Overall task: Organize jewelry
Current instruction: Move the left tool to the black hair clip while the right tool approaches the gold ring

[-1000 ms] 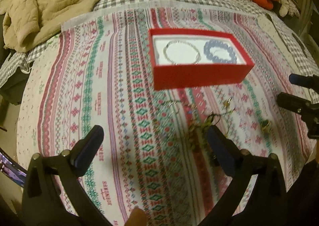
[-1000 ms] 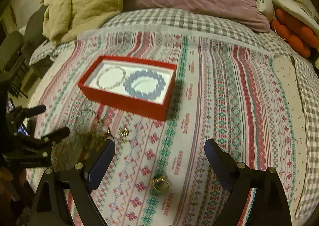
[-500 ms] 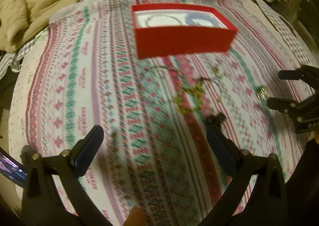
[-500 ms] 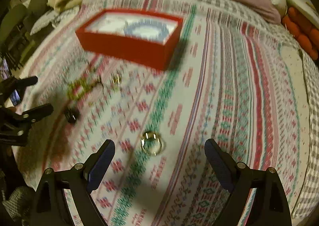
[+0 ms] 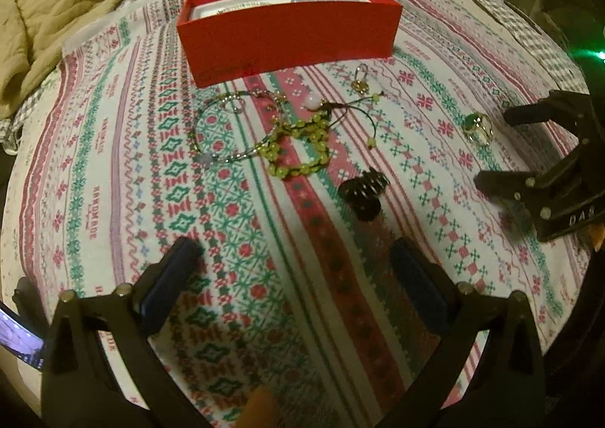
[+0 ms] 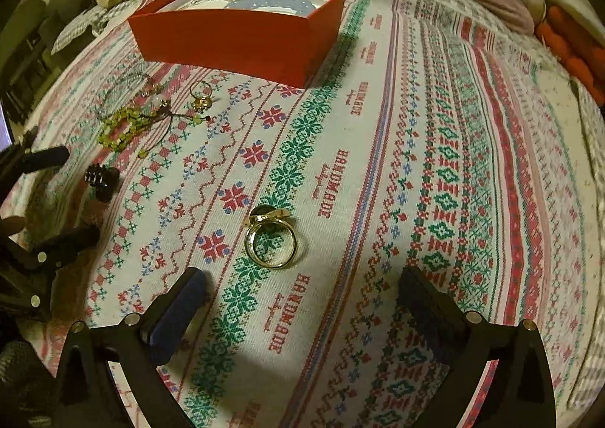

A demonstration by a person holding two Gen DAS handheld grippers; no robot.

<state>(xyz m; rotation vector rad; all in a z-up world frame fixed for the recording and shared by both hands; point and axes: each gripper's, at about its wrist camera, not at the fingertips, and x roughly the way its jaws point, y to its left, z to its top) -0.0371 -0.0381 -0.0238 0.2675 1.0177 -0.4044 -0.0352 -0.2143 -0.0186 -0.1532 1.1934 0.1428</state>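
Under my jaws lies a matt woven cloth (image 6: 378, 163) with a fine ribbed weave and cross-stitch-like bands of red and green, and on it a gold ring (image 6: 270, 241) of smooth, polished metal that catches the light. The red box (image 5: 291, 34) looks like matt card with a smooth, dull face, while the green bead bracelet (image 5: 298, 148) has glossy, translucent beads on dark cord, next to a thin wire bangle (image 5: 227, 133) with a faint metallic sheen and a black clip (image 5: 363, 193) of shiny ridged plastic. My own fingers (image 6: 174, 318) are matt black plastic with blue rubbery-looking pads and small bright metal screws, and behind the box sits a soft, rumpled beige quilt (image 5: 56, 12).
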